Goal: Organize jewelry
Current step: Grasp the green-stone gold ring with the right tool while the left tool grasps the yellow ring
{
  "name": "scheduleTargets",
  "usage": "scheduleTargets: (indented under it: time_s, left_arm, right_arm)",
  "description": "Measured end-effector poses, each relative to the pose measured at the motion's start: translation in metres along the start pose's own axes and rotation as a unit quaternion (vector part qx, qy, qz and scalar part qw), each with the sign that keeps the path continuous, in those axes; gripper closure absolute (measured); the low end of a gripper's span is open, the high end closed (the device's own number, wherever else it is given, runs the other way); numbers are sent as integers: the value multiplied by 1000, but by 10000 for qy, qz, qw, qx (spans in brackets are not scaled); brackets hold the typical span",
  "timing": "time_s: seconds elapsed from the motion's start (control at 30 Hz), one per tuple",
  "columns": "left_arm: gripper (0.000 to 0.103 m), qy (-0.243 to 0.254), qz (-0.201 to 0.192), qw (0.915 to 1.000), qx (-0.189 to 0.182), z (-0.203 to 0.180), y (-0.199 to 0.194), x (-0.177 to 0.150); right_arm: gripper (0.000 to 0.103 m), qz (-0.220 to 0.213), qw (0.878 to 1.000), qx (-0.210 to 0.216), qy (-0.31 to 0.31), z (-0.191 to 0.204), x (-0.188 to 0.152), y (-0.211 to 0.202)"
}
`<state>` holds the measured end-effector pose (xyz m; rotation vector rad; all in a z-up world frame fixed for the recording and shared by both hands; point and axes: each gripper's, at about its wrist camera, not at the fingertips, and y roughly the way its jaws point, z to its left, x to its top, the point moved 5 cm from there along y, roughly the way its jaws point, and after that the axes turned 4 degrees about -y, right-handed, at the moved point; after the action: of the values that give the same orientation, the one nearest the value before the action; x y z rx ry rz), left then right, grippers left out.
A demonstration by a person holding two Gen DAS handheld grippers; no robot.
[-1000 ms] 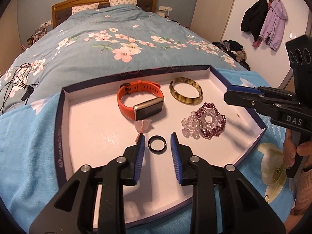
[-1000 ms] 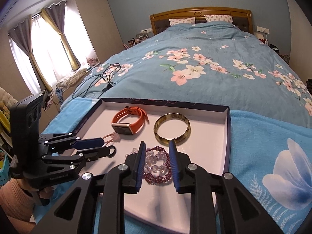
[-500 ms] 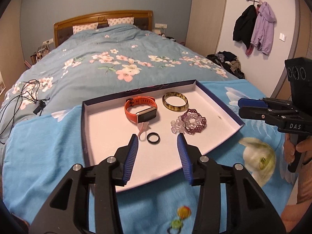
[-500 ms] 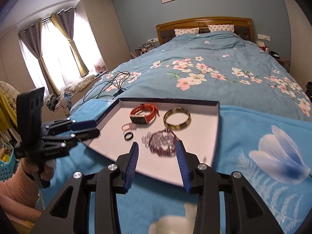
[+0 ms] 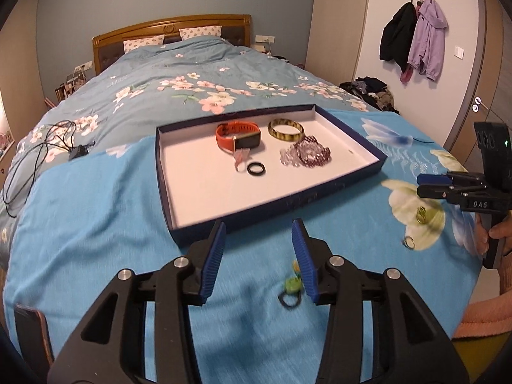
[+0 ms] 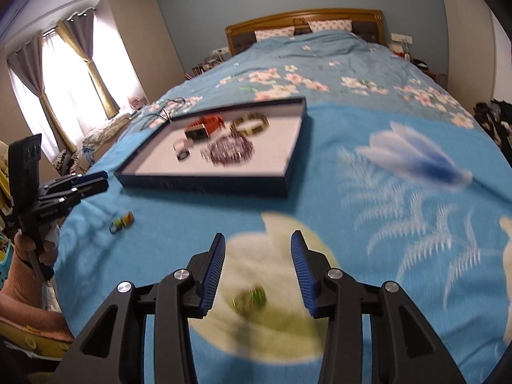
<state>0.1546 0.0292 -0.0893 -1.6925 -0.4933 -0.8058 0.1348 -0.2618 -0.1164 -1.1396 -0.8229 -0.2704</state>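
Note:
A dark blue tray [image 5: 275, 203] [image 6: 204, 184] on the blue blanket holds an orange smartwatch [image 5: 237, 137], a tortoiseshell bangle [image 5: 285, 129], a purple and clear bead bracelet [image 5: 305, 155], a black ring [image 5: 256, 168] and a pink piece [image 5: 240, 157]. My left gripper [image 5: 258, 251] is open and empty, above the blanket in front of the tray. A green-topped ring [image 5: 290, 292] [image 6: 121, 222] lies by its right finger. My right gripper [image 6: 258, 270] is open and empty over a blurred gold-green ring [image 6: 249, 299] [image 5: 421, 216]. A small plain ring [image 5: 409, 242] lies nearby.
The bed with a floral duvet [image 5: 192, 80] stretches behind the tray. Black cables [image 5: 48, 147] lie at its left. A phone [image 5: 32, 336] lies at the near left edge. Jackets [image 5: 412, 38] hang on the right wall. Curtains [image 6: 64, 73] cover a window at the left.
Both grippers have pulled back from over the tray and opened wider. The left has left the black ring in the tray. The right now hangs over the gold-green ring on the blanket.

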Motion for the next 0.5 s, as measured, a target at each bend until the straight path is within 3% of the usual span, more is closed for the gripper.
scheduleTargets:
  time_s: [0.5]
  left_arm:
    - [61,138,320,9993,-122,-23,4,-35]
  right_arm:
    - [63,130,9999,-82,49,5,-25,-3]
